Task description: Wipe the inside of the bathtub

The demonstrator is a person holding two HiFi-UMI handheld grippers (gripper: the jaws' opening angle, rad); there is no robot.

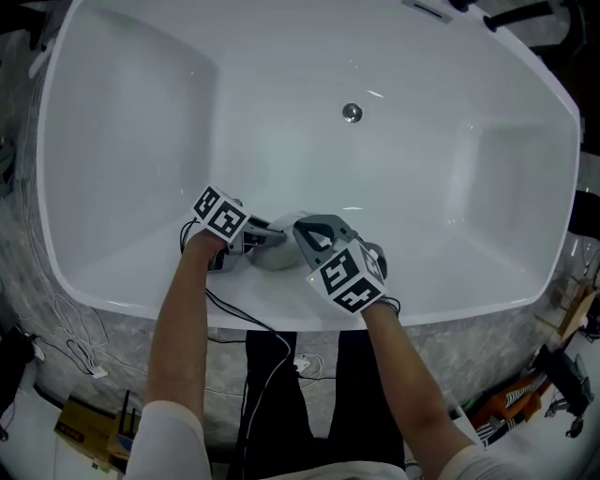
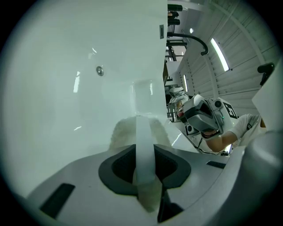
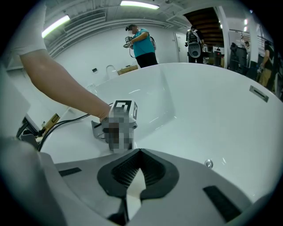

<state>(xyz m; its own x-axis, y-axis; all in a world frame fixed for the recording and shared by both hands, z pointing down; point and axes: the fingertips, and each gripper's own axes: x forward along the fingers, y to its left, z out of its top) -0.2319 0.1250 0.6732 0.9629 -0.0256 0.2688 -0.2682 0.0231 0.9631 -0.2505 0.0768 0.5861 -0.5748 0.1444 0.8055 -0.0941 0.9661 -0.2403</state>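
The white bathtub fills the head view, its drain in the middle of the floor. My left gripper is low against the near wall and is shut on a pale cloth, which presses on the tub surface. In the left gripper view the cloth bulges out past the shut left gripper. My right gripper hovers just right of the cloth, jaws closed together. In the right gripper view the right gripper points at the left gripper, and I see nothing gripped.
A dark tap arches over the tub's far rim. Black cables trail from the left gripper over the near rim. Tools lie on the floor at right. A person in a teal shirt stands beyond the tub.
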